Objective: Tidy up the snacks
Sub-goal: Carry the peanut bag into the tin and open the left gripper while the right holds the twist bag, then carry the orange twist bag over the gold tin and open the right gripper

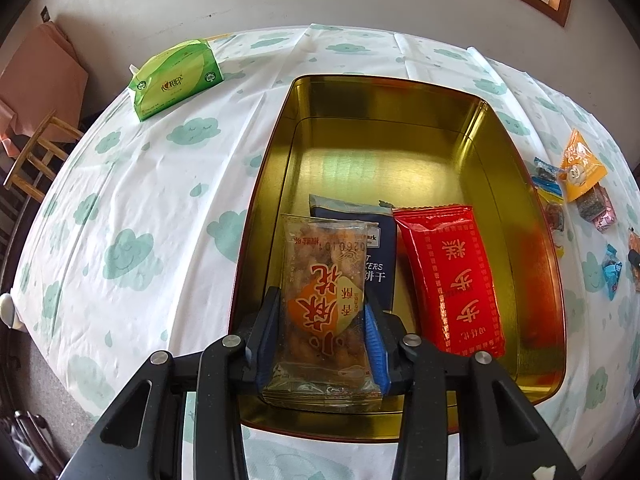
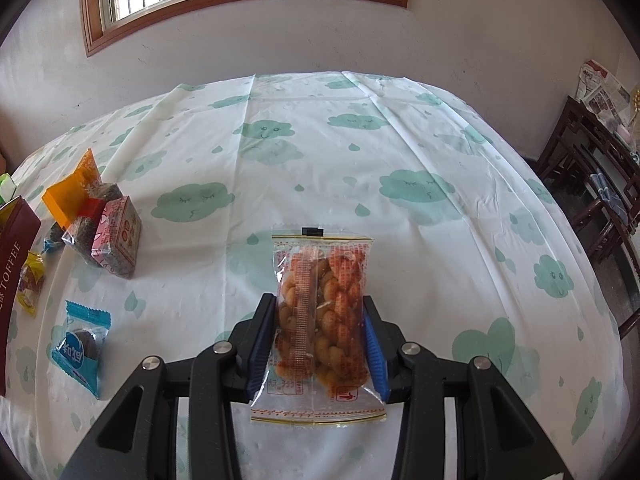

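Observation:
My left gripper point(image 1: 322, 322) is shut on a clear packet of fried dough twists with an orange label point(image 1: 325, 304), held over the near end of the open gold tin point(image 1: 400, 92). In the tin lie a dark blue cracker packet point(image 1: 380, 256) and a red packet point(image 1: 456, 280). My right gripper point(image 2: 318, 328) is shut on a clear packet of dough twists with red print point(image 2: 322, 320), held above the tablecloth point(image 2: 400, 160). Loose snacks lie at the left in the right wrist view: a blue packet point(image 2: 80, 348), a pink box point(image 2: 118, 236) and an orange packet point(image 2: 74, 192).
A green tissue pack point(image 1: 176, 78) lies at the table's far left. Small snacks point(image 1: 580, 176) lie right of the tin. The tin's dark red lid point(image 2: 14, 256) stands at the left edge. Wooden chairs point(image 2: 600, 200) stand to the right, another chair point(image 1: 36, 160) to the left.

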{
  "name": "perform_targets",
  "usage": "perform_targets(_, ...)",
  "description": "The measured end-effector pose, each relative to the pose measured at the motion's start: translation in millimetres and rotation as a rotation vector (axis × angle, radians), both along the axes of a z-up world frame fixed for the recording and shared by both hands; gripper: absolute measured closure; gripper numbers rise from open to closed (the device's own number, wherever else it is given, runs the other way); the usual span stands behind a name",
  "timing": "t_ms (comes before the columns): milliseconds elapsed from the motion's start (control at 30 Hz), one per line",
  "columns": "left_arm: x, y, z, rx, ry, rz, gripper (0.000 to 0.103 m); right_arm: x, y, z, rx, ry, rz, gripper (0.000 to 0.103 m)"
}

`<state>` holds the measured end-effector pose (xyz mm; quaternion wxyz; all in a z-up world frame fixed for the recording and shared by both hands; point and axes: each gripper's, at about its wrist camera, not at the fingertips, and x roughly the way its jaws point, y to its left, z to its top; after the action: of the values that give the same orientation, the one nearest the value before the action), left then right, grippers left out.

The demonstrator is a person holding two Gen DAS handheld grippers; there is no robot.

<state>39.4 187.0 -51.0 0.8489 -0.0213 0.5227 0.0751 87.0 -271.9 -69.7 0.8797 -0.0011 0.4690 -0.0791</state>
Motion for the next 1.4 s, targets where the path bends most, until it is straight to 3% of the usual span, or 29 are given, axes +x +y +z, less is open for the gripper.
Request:
perform_targets(400,1,4,0,0.006,0.005,0.013,0.065,7,3,2,-0.015,0.072,-0.025,0.061)
perform_targets(733,1,-1,-2,0.010,0.016,-0.028,0.046,8,7,3,-0.038,0.079,-0.036,0.062)
perform_targets(933,-1,-1,-1,-0.004,0.007,-0.040,0.042,6,8,4,-0.044,0.074,-0.049,0.062)
perform_targets(1133,-8,-1,7,-0.034,-0.049,-0.060,0.036,-4,14,12,-0.010,0.048,-0.084,0.063)
perform_targets(1233,-15,-1,16,-0.030,-0.110,-0.063,0.026,-11,27,28,0.005,0.001,-0.086,0.063)
perform_targets(1400,-23,4,33,-0.028,-0.189,-0.062,0.025,-19,78,56,0.054,-0.047,0.027,0.063)
